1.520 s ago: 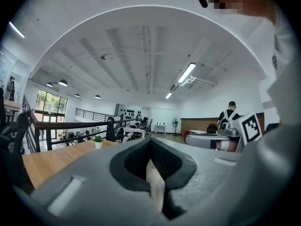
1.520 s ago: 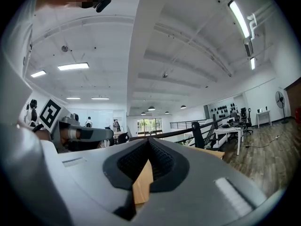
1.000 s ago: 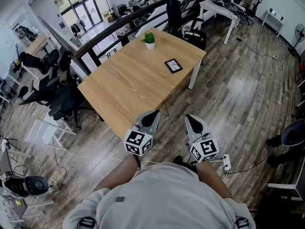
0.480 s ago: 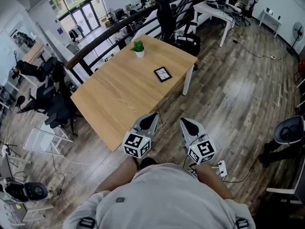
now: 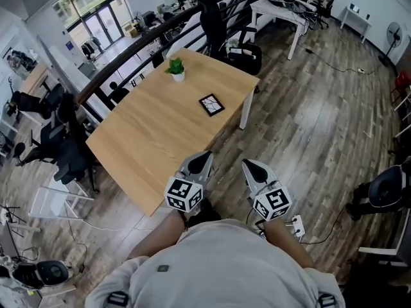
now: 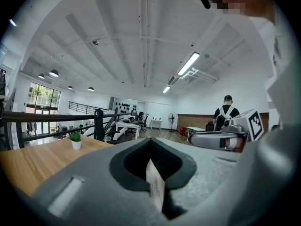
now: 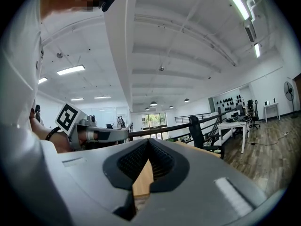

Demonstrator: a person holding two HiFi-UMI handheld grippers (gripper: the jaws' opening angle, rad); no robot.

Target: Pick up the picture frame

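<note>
The picture frame (image 5: 211, 104) is laid flat on the table (image 5: 144, 140), well ahead of the closed, empty left gripper (image 5: 203, 154) and right gripper (image 5: 251, 165); its long axis cannot be determined.

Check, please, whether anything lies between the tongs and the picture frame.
Nothing visible: only floor and bare table separate the left tongs and right tongs from the picture frame; the potted plant stands beyond it.

We see picture frame (image 5: 211, 104) on surface (image 5: 138, 143) | plant (image 5: 176, 70) behind it, leftward | left tongs (image 5: 203, 154), right tongs (image 5: 250, 164) at near edge.
</note>
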